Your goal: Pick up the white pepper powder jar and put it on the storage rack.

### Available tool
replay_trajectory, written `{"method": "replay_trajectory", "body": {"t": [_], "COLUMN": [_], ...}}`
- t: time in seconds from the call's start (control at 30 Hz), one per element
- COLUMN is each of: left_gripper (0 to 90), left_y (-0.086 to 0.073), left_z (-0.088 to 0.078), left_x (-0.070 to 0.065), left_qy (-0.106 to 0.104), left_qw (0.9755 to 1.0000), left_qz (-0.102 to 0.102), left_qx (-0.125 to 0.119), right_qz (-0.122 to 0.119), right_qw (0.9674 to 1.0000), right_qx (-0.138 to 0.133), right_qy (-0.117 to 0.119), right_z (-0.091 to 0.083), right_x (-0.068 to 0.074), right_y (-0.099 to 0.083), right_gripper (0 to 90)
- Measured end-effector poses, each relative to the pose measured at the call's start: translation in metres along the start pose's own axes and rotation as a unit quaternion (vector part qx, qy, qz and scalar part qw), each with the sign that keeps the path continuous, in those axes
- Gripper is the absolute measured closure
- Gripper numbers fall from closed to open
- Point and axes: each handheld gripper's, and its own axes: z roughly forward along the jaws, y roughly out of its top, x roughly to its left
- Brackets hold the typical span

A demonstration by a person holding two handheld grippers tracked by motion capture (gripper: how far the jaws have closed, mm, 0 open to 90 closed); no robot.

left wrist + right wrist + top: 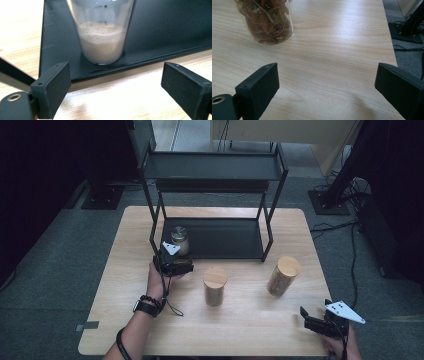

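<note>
- The glass jar (102, 32) of pale powder stands on the bottom tray (162, 27) of the black shelf rack (212, 167), near its front left corner.
- The left gripper (172, 262) sits just in front of the jar, jaws apart, nothing between them.
- The right gripper (327, 322) rests at the worktop (250, 320) edge, jaws apart and empty.

Ahead of my left gripper (113, 90) the jar (101, 32) stands on the rack's lower shelf (162, 32), just inside its front edge, with bare desk (117, 100) between us. Rack posts (156, 217) flank the shelf opening. My right gripper (325, 92) faces open desk, with a leaf jar (265, 20) off to its left.
</note>
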Motion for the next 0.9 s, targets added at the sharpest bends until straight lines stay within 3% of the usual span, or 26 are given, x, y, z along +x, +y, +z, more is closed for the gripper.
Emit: {"method": "replay_trajectory", "body": {"t": [0.07,0.4,0.9], "left_gripper": [1.6,0.0,0.1], "left_y": [-0.002,-0.015,-0.035], "left_z": [-0.001,-0.004,-0.005], "left_x": [0.002,0.01,0.024], "left_qy": [-0.011,-0.014,-0.027], "left_qw": [0.9999,0.9998,0.9996], "left_qz": [0.0,0.002,0.007], "left_qx": [0.001,-0.012,-0.005], "right_qz": [0.0,-0.002,-0.003], "right_qw": [1.0,1.0,1.0], "right_qx": [0.0,0.002,0.003], "right_qy": [0.001,0.0,0.0], "right_z": [0.0,0.0,0.001], "right_x": [0.0,0.0,0.0], "right_y": [0.0,0.0,0.0], "right_gripper": [5.2,5.2,5.2]}}
